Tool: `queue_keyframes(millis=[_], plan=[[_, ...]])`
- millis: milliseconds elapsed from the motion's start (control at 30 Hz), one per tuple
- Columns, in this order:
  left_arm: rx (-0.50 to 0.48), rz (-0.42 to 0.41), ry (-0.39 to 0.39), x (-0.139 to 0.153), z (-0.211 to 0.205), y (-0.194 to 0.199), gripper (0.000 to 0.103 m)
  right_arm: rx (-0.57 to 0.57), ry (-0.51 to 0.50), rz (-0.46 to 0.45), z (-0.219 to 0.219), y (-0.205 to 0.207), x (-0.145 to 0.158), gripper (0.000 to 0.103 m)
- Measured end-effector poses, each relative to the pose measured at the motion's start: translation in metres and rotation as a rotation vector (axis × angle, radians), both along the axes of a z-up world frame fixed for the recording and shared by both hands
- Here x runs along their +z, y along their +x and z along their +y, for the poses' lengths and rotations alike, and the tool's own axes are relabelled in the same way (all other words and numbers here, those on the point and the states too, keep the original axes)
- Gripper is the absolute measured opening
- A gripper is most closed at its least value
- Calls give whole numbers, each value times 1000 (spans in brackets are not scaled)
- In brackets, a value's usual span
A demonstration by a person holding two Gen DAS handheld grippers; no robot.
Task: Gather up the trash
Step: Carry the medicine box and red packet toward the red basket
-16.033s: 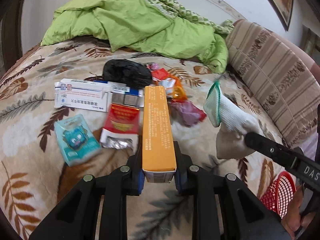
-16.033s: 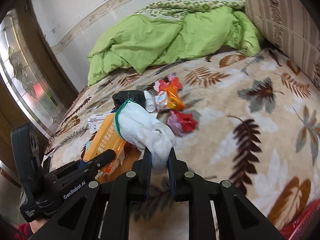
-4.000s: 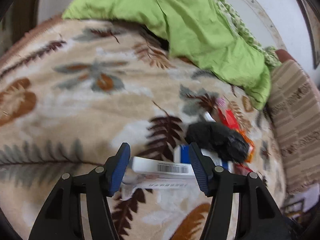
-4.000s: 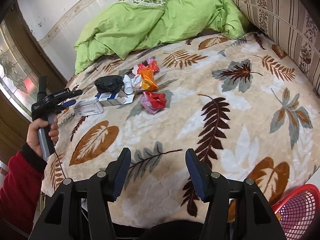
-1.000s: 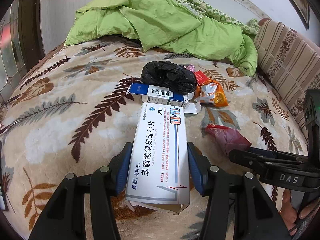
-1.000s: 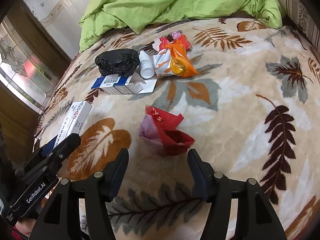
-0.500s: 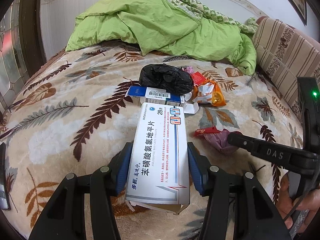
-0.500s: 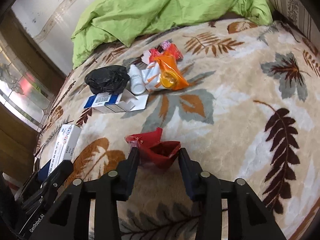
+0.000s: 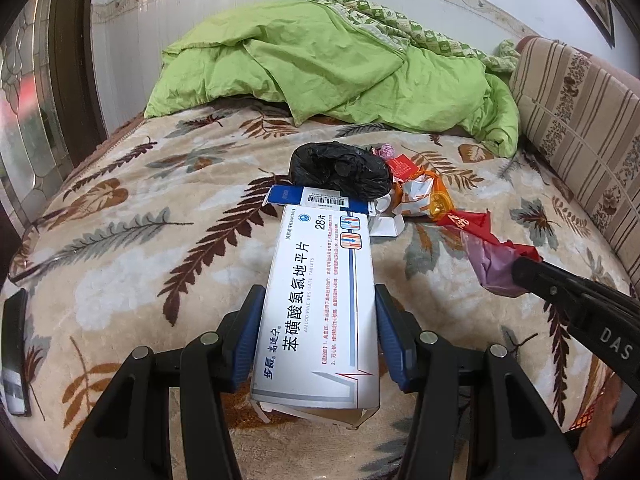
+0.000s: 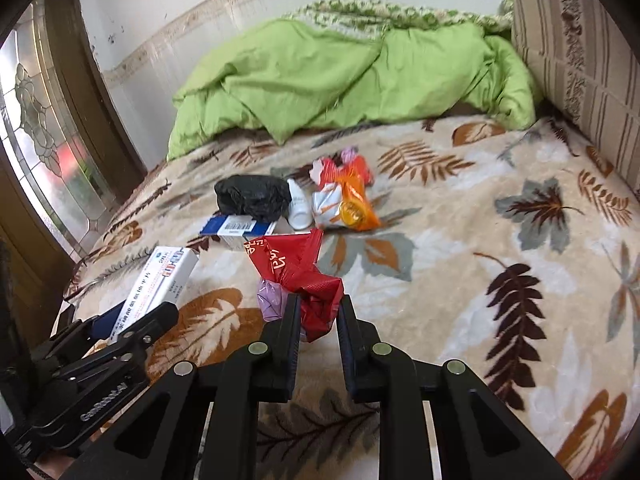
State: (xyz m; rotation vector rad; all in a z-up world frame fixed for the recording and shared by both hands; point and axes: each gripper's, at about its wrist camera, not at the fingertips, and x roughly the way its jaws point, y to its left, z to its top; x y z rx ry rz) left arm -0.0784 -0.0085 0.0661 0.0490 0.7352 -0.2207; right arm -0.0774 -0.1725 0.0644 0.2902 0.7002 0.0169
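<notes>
My left gripper (image 9: 318, 324) is shut on a long white medicine box (image 9: 320, 300) and holds it above the bed; the box also shows in the right wrist view (image 10: 160, 284). My right gripper (image 10: 318, 312) is shut on a crumpled red and purple wrapper (image 10: 300, 280), lifted off the blanket; the wrapper also shows in the left wrist view (image 9: 488, 252). On the leaf-patterned blanket (image 10: 460, 280) lie a black bag (image 10: 252, 196), a blue and white box (image 10: 236, 226), a small white bottle (image 10: 300, 204) and orange snack wrappers (image 10: 346, 200).
A crumpled green quilt (image 9: 340, 68) lies at the head of the bed. A striped cushion (image 9: 580, 120) lines the right side. A dark phone-like object (image 9: 14, 352) lies at the bed's left edge. A window frame (image 10: 48, 140) stands on the left.
My right gripper has closed on the red and purple wrapper and lifted it off the blanket. My left gripper still holds the white box and has risen slightly.
</notes>
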Motion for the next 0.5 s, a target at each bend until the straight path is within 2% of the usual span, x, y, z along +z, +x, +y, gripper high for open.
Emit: queue_keyframes(millis=[167, 500], plan=[[2, -25, 25, 2, -3, -2, 52, 3, -1, 0, 0, -2, 0, 19], [2, -28, 26, 2, -5, -3, 52, 1, 15, 5, 0, 0, -2, 19]])
